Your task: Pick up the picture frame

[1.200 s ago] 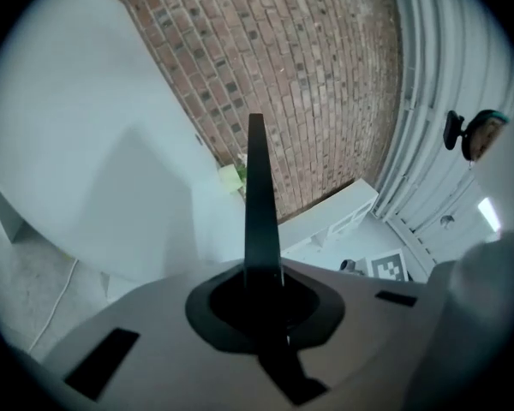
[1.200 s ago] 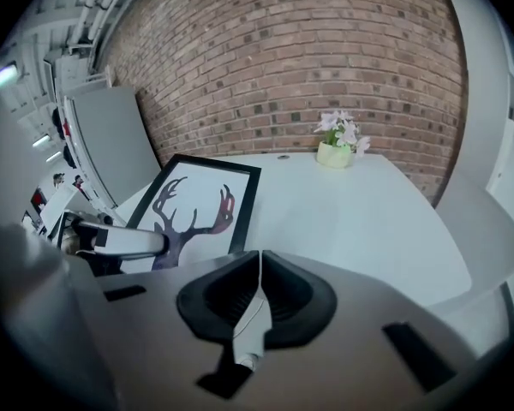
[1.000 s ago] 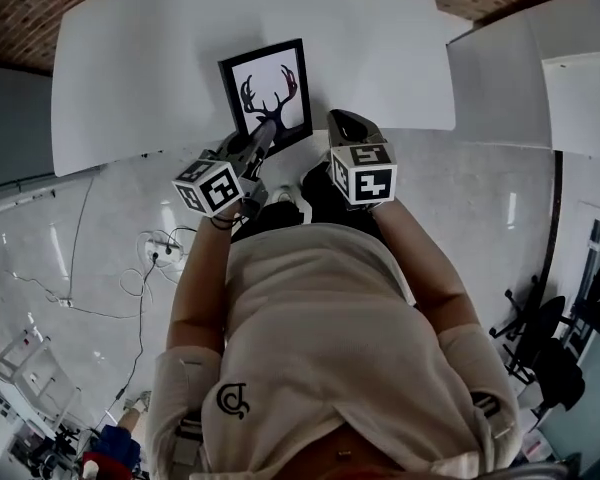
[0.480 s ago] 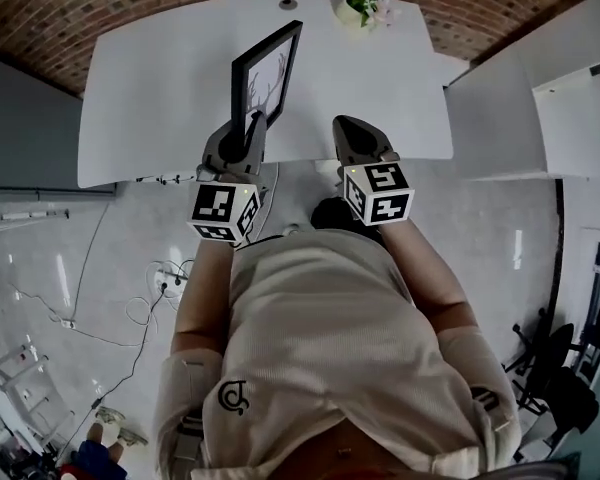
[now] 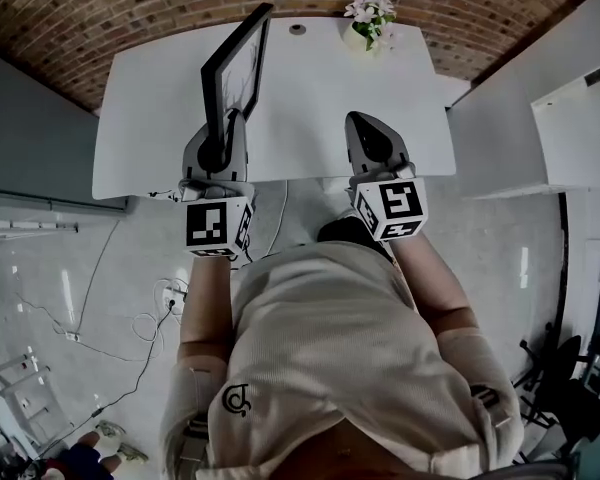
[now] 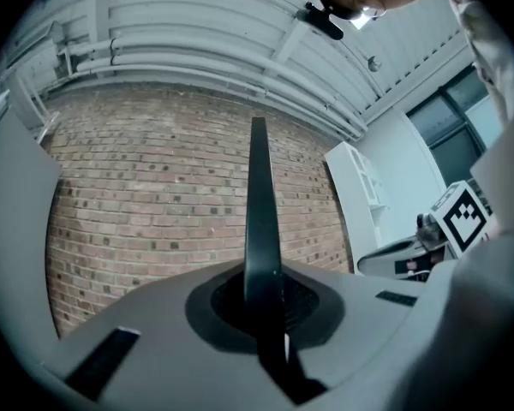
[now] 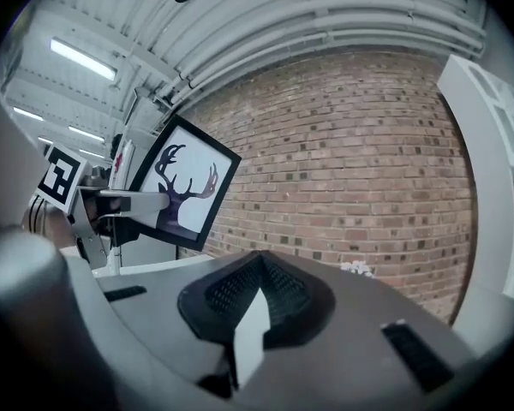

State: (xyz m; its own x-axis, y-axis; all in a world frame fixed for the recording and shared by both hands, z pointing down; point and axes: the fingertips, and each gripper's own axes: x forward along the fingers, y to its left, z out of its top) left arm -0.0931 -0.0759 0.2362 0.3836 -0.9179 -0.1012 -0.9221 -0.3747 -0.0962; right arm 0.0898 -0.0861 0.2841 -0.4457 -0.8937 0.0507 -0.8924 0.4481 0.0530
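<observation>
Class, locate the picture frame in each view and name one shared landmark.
Head view: picture frame, upper left of centre, edge-on in the left gripper.
Left gripper view: picture frame, dark upright strip at centre, between the jaws.
Right gripper view: picture frame, left of centre, antler print showing.
Shared landmark: brick wall.

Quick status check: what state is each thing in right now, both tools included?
Picture frame: standing on edge, held up off the table.
Left tool: shut on the picture frame's edge.
Right tool: shut, empty.
Flowers: upright at the table's far edge.
</observation>
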